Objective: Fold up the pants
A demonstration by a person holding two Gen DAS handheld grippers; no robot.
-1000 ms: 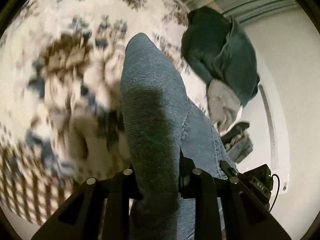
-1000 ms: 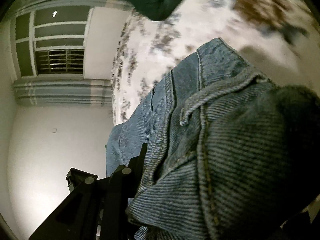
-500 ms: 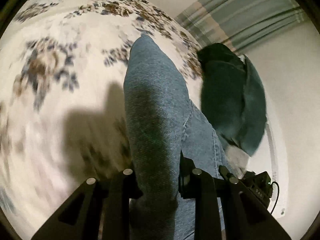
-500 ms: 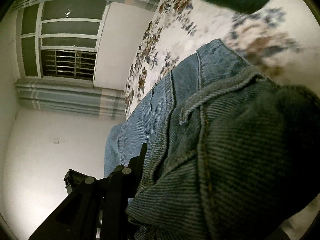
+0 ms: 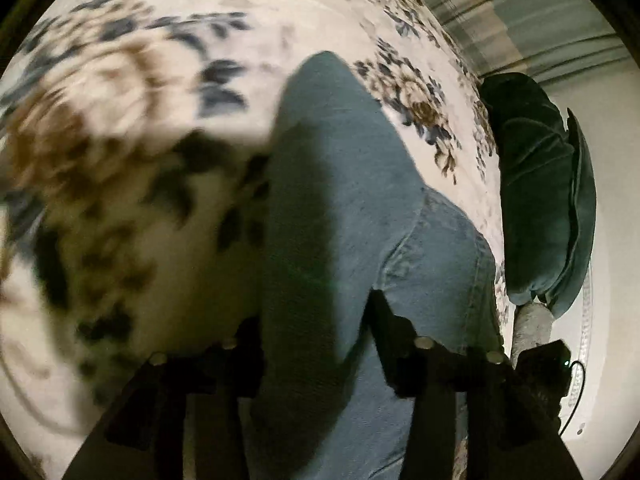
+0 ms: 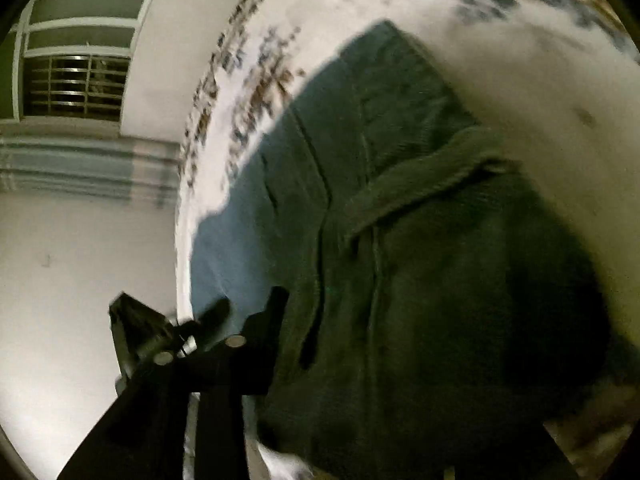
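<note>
Blue denim pants hang from both grippers above a floral bedspread. My left gripper is shut on a fold of the denim, which rises between the two black fingers and covers the pads. In the right wrist view the waistband part of the pants fills the frame. My right gripper is shut on it; only the left finger shows, the other is hidden by cloth. The other gripper shows at the left.
A dark green garment lies on the bed at the right, near its edge. Beyond it are a white wall and striped curtains. A barred window is at the upper left of the right wrist view.
Both grippers have swung with the pants held; the bedspread looks closer and blurred. In the right wrist view the green garment has left the top of the frame.
</note>
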